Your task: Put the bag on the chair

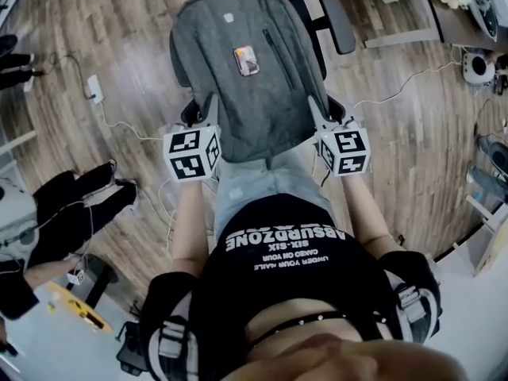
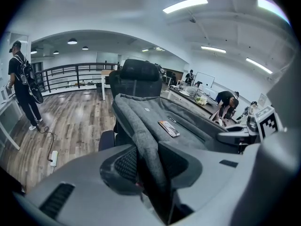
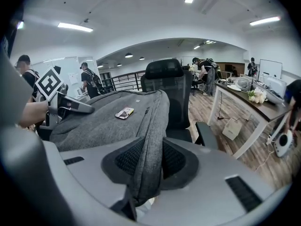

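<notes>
A grey backpack [image 1: 250, 62] with a small tag on its front lies tilted over the black office chair [image 1: 333, 22], whose armrest shows at its right. My left gripper [image 1: 213, 117] is shut on the backpack's near left edge [image 2: 146, 145]. My right gripper [image 1: 316, 117] is shut on the near right edge [image 3: 150, 140]. In both gripper views the grey fabric is pinched between the black pads. The chair's headrest [image 2: 140, 70] rises behind the backpack, and its backrest [image 3: 169, 86] shows in the right gripper view. The seat is hidden under the backpack.
White cables and a power strip [image 1: 94, 88] lie on the wooden floor at left. A desk [image 3: 249, 102] with flowers stands at right. People stand in the room, one at far left [image 2: 21, 79]. Black items [image 1: 71, 205] lie at lower left.
</notes>
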